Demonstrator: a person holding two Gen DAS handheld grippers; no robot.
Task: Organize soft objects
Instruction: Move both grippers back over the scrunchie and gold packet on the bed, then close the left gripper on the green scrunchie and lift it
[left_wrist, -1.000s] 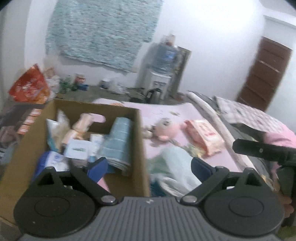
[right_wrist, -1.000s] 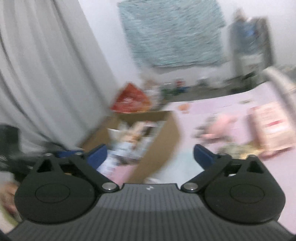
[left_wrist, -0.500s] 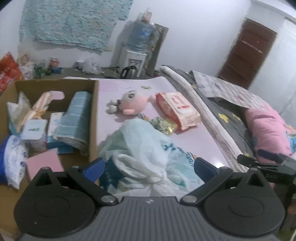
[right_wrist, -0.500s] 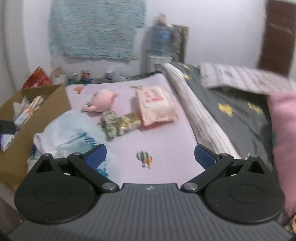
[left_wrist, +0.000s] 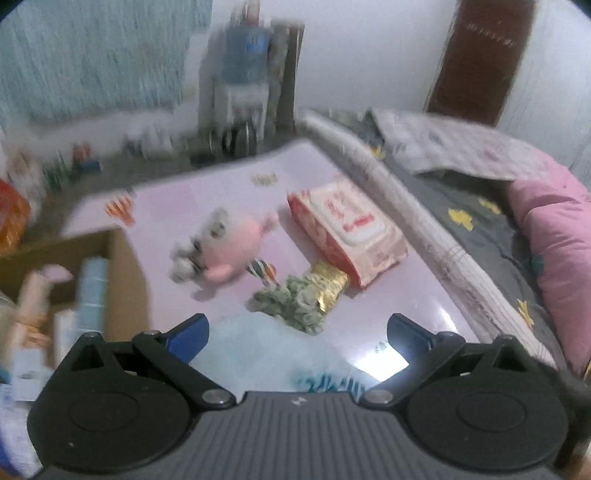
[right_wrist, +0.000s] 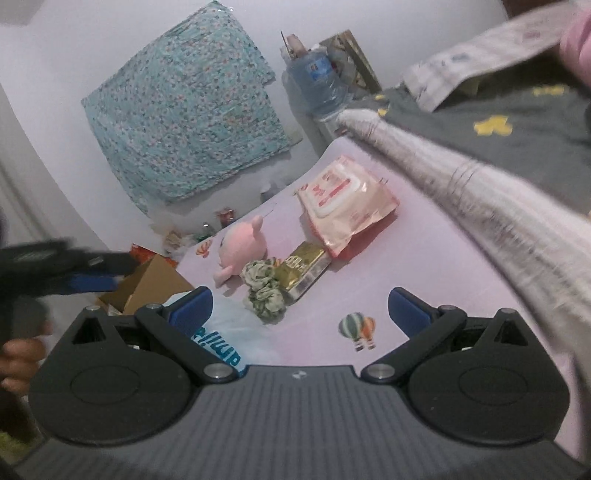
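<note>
On the pink mat lie a pink plush toy (left_wrist: 229, 251) (right_wrist: 243, 247), a pack of wet wipes (left_wrist: 347, 232) (right_wrist: 343, 203), a green scrunchie (left_wrist: 295, 306) (right_wrist: 264, 291) and a gold packet (left_wrist: 328, 284) (right_wrist: 304, 267). A pale blue plastic bag (left_wrist: 273, 354) (right_wrist: 229, 332) lies nearest me. The cardboard box (left_wrist: 125, 266) (right_wrist: 155, 280) at the left holds several soft items. My left gripper (left_wrist: 297, 332) hovers open over the bag. My right gripper (right_wrist: 299, 308) is open above the mat, near the scrunchie. In the right wrist view the left gripper shows at the left edge, held by a hand (right_wrist: 18, 358).
A rolled grey blanket (right_wrist: 480, 199) and dark bedding (left_wrist: 480, 221) with a pink pillow (left_wrist: 554, 236) border the mat on the right. A water dispenser (left_wrist: 243, 92) stands at the back wall, with a patterned cloth (right_wrist: 184, 122) hanging beside it. Small clutter lies on the floor behind.
Both grippers have swung right from the box toward the mat's items and moved closer to them. Both stay open and hold nothing.
</note>
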